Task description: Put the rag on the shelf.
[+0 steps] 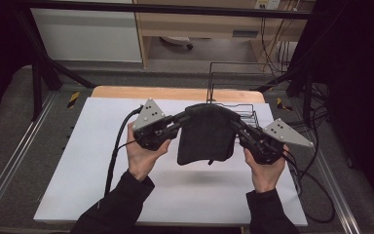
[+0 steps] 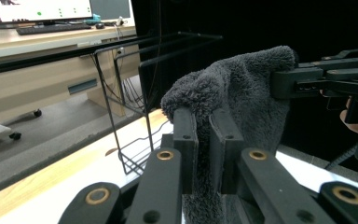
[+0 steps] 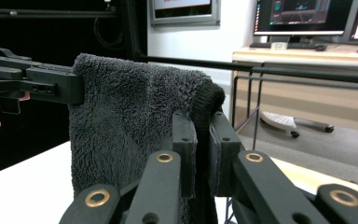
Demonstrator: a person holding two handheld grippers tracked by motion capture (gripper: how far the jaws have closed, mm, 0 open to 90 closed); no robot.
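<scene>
Left gripper (image 2: 204,135) jaws clamped on near corner of dark fleecy cloth (image 2: 242,93), cloth hanging between them. Right gripper (image 2: 284,81) grips far top corner (hand partly at frame edge). Black wire rack (image 2: 135,93) behind, on white table (image 2: 74,196).

Wire rack (image 1: 233,105) close behind the towel (image 1: 205,134) — white mat (image 1: 92,161) open in front
</scene>
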